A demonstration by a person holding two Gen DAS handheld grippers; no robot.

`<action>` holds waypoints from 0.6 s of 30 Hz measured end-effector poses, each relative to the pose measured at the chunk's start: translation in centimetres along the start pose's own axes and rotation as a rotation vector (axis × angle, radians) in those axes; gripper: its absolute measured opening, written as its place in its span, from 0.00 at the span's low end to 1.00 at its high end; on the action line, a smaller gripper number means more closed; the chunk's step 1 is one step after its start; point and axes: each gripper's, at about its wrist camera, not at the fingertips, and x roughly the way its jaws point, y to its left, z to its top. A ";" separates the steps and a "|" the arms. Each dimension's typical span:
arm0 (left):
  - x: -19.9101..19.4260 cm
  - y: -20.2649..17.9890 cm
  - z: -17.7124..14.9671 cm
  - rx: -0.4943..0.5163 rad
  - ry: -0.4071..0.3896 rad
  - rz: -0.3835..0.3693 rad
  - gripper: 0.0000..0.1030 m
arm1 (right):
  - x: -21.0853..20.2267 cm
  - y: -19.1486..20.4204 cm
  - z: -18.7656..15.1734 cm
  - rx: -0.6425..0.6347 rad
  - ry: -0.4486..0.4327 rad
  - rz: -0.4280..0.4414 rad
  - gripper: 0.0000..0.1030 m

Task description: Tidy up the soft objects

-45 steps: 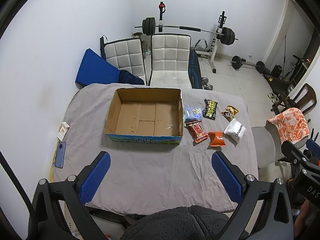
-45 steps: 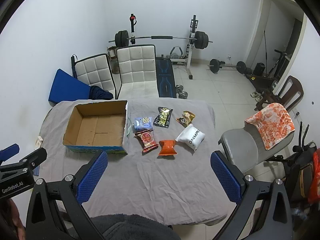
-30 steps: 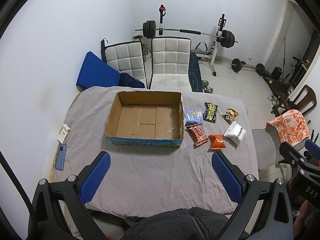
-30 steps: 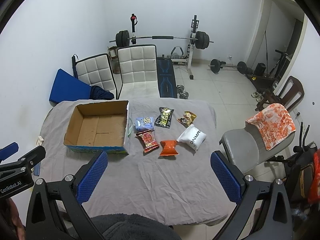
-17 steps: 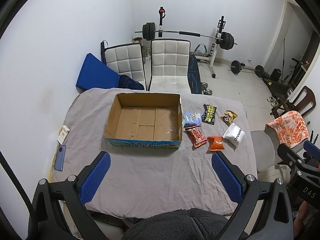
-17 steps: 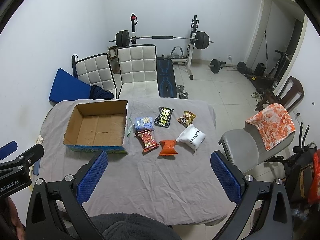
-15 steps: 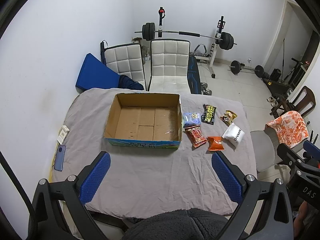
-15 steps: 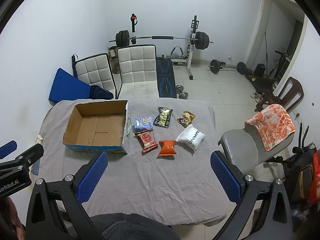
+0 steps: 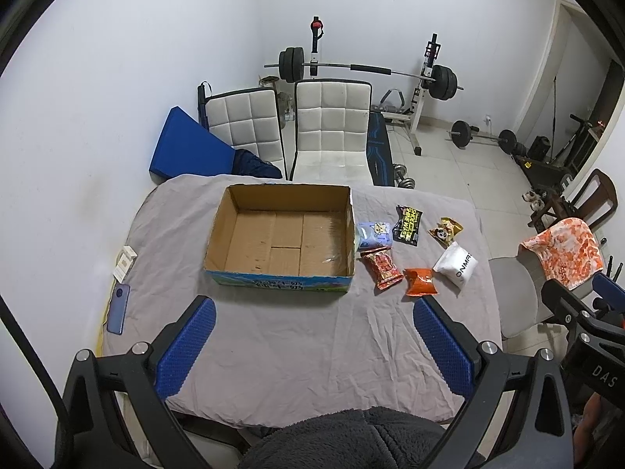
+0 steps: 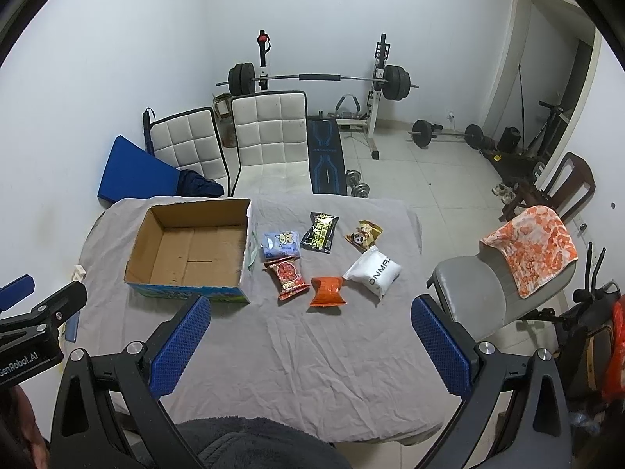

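An open, empty cardboard box stands on a table with a grey cloth. Right of it lie several soft packets: a pale blue one, a black one, a small brown one, a red one, an orange one and a white pouch. My left gripper and right gripper are both open and empty, held high above the table's near edge.
A phone and a small white box lie at the table's left edge. Two white chairs stand behind the table. A grey chair with an orange towel stands at the right. Gym weights are at the back.
Both grippers have drifted only slightly; the left view has pulled back a little. Nothing on the table has moved.
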 end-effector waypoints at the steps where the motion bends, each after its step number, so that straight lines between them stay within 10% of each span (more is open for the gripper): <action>1: -0.1 -0.1 0.0 0.001 -0.001 0.000 1.00 | 0.0 0.0 0.0 0.001 0.000 0.000 1.00; 18: -0.6 -1.1 -0.6 -0.004 -0.013 -0.017 1.00 | -0.4 0.2 0.1 -0.001 -0.008 -0.006 1.00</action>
